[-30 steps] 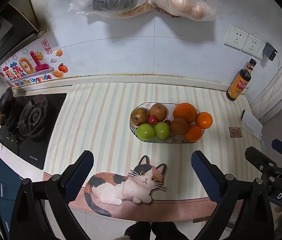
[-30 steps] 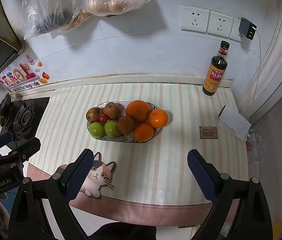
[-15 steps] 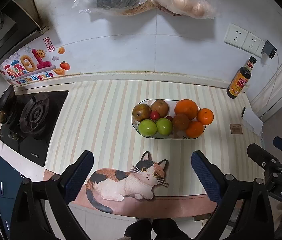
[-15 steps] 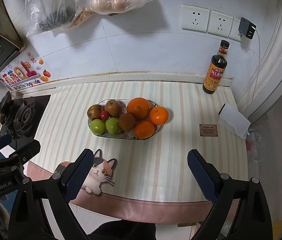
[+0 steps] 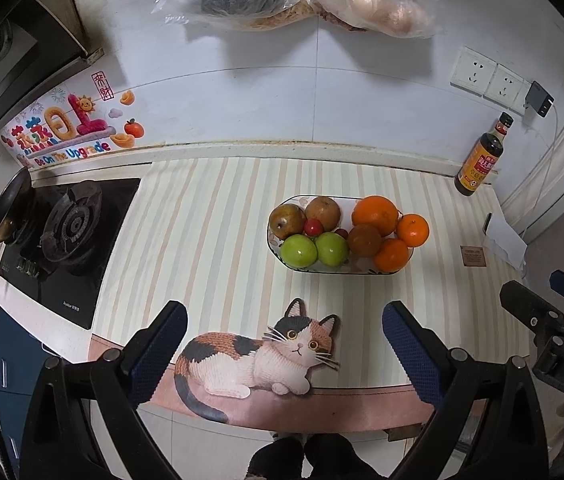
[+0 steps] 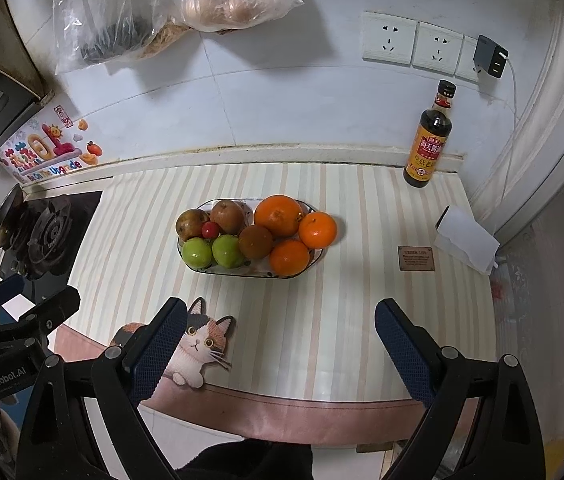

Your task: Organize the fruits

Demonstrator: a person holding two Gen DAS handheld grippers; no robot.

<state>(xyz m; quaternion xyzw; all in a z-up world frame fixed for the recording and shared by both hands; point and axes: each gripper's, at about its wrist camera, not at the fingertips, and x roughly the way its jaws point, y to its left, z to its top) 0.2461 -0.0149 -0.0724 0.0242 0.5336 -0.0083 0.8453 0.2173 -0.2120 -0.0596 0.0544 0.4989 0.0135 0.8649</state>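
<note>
The counter (image 6: pixel 361 320) wears a striped mat with a cat print (image 5: pixel 266 354) at its near edge. On it sit an oval fruit dish (image 6: pixel 198 268), a dark sauce bottle (image 6: pixel 427 140) by the wall, a small brown card (image 6: pixel 415 258) and folded white paper (image 6: pixel 467 242). A gas stove (image 5: pixel 70 224) adjoins at left.

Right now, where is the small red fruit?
In both views, the small red fruit sits in the bowl's left half, wedged between two brown fruits, just behind the green ones.

The mat (image 5: pixel 210 240) has cream, pale green and peach stripes with a pink hem and a calico cat (image 5: pixel 258 356) in white, orange and black. The bowl (image 5: pixel 282 252) holds three oranges (image 5: pixel 375 215), two green apples (image 5: pixel 298 250), brown pears (image 5: pixel 283 220) and a red cherry (image 5: pixel 313 227). The bottle (image 6: pixel 427 144) is dark, its label yellow. Gripper pads (image 5: pixel 158 354) are blue.
</note>
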